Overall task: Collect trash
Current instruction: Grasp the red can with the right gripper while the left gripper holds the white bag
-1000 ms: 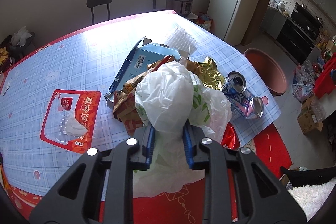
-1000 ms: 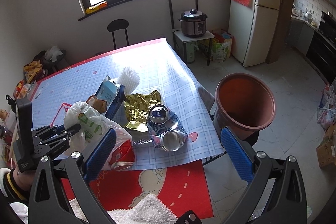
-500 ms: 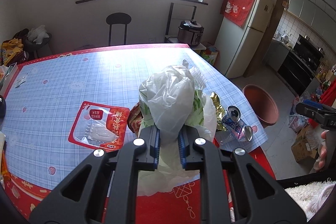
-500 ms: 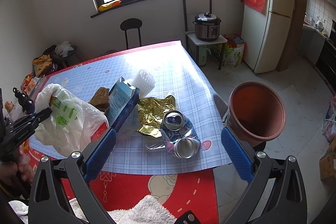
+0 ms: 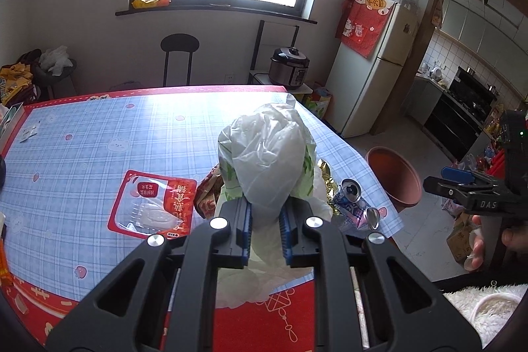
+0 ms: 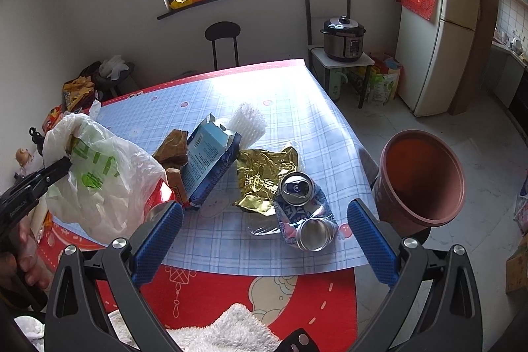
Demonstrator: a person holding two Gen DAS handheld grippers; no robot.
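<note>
With the left gripper (image 5: 265, 230) clamped on the white plastic bag (image 5: 267, 160) held above the bench (image 5: 99, 134), carry it toward the terracotta tub (image 6: 422, 177) at three o'clock, while the right gripper (image 6: 264, 233) hangs wide and empty over the crushed cans (image 6: 303, 210).

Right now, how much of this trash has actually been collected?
Hardly any. The red bin looks empty. The left tongs grip a white plastic bag; the right tongs are open. Crushed cans, gold wrapper, blue carton and red package remain.
</note>
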